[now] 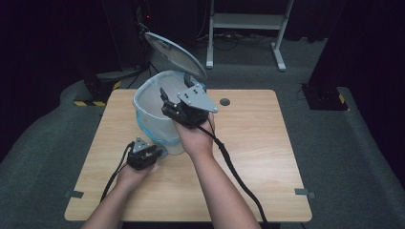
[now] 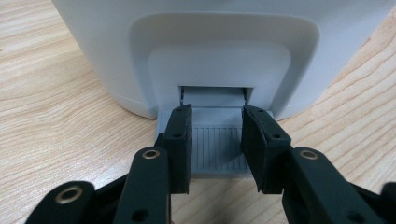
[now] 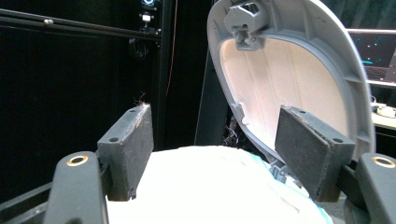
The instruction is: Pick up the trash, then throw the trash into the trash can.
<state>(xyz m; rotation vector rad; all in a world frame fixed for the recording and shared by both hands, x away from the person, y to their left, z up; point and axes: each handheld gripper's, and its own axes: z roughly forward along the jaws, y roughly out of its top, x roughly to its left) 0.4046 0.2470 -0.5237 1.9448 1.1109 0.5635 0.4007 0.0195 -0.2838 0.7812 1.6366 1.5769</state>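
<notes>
A white pedal bin (image 1: 160,121) stands on the wooden table (image 1: 248,143), toward its far left, with a pale blue liner bag (image 1: 157,136) folded over the rim and its lid (image 1: 174,53) tipped up and back behind the opening. At the foot of the bin's near side, the left gripper (image 2: 217,140) sits low with its 2 jaws part-spread and pressed against either edge of the ribbed grey pedal (image 2: 219,149). Above the bin's mouth, the right gripper (image 3: 215,149) hovers with jaws apart and nothing between them; the white bag lies just below and the raised lid stands beyond.

The bin looks like thin, rigid plastic, likely light enough to slide on the smooth tabletop if pushed sideways, so the pedal hold probably serves as its anchor. The liner appears soft, thin and slippery, prone to slipping off or tearing; the folded band at the rim seems the soundest place to pinch it.
</notes>
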